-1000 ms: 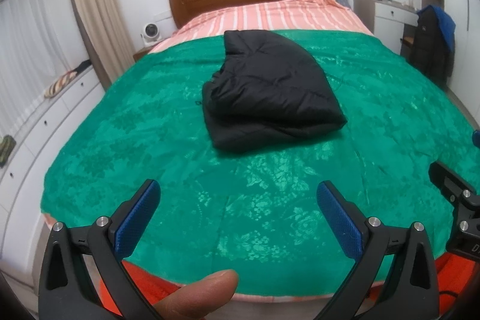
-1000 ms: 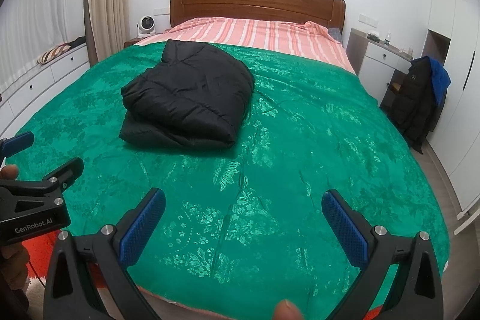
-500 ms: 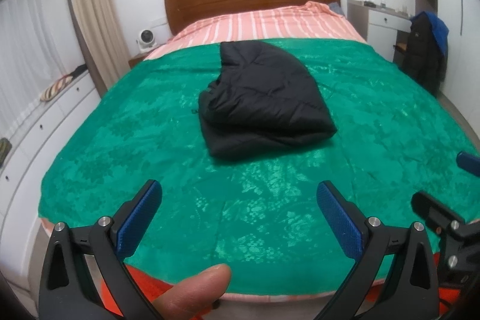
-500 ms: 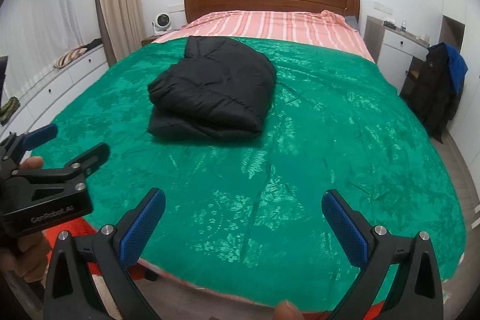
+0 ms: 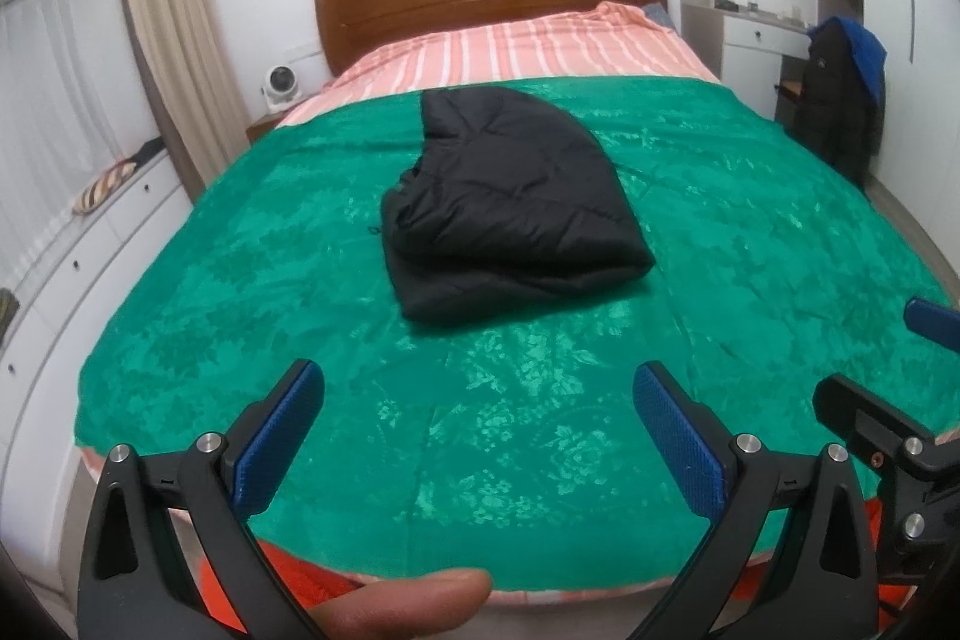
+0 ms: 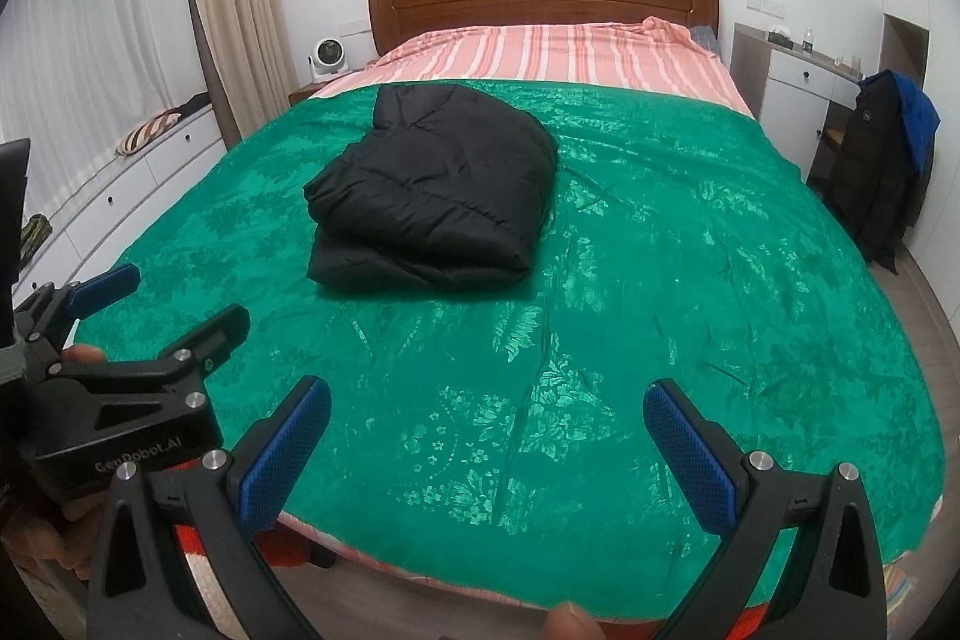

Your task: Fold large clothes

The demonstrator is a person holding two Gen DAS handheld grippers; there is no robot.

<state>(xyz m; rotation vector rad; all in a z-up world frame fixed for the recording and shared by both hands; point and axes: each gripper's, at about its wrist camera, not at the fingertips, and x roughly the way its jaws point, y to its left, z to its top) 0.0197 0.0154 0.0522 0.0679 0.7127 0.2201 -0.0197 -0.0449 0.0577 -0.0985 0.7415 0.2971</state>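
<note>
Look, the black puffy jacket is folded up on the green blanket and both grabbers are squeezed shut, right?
Not quite. The black puffy jacket is folded up on the green blanket, but both grabbers are open, not shut. The left wrist view shows the left gripper with its blue fingers spread wide, and the right wrist view shows the right gripper the same, both holding nothing.

both grippers held side by side, level, pointing forward; left gripper [image 5: 479,430] jaws spread wide, right gripper [image 6: 487,436] same, nothing in either, thumb tip [image 5: 408,601] under the left one
</note>
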